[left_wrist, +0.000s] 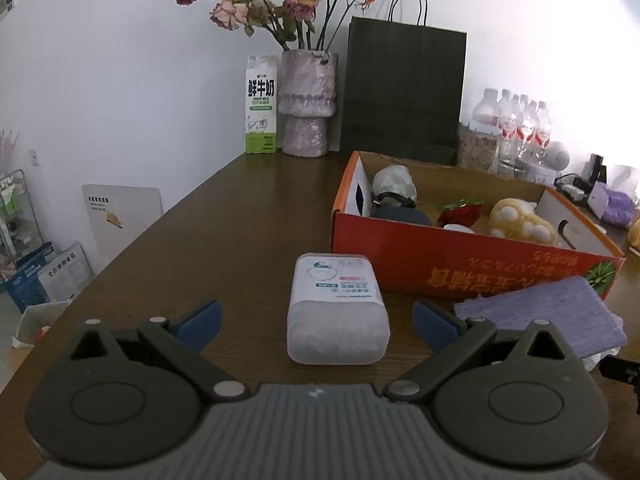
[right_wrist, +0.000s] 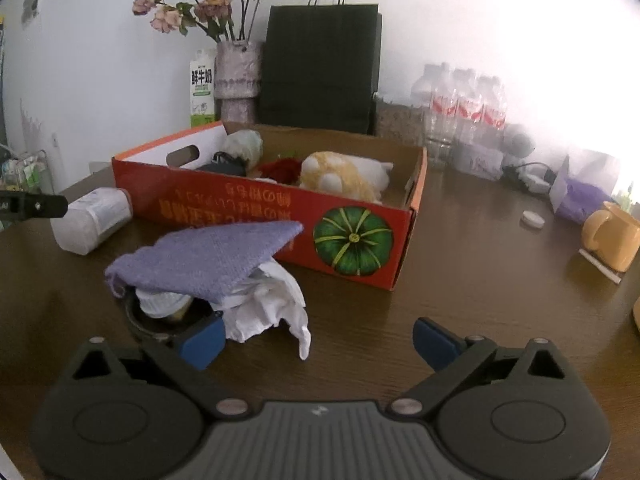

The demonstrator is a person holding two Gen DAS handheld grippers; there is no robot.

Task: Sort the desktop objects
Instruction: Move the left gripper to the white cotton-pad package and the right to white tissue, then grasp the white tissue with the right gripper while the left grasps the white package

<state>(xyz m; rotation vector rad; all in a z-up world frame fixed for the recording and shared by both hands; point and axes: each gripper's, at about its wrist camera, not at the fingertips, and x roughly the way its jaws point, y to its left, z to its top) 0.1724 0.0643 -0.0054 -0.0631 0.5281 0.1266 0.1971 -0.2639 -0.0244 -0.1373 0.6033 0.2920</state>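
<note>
Purple cloth (right_wrist: 208, 256) hides part of crumpled white tissue (right_wrist: 272, 304).

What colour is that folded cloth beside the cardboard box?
Lavender purple cloth, clearest in the right wrist view.

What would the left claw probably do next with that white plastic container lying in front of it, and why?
Probably ease forward and close on the white container. The left gripper is open, its blue pads on either side of the container, which lies on the table outside the red box, not yet sorted.
</note>
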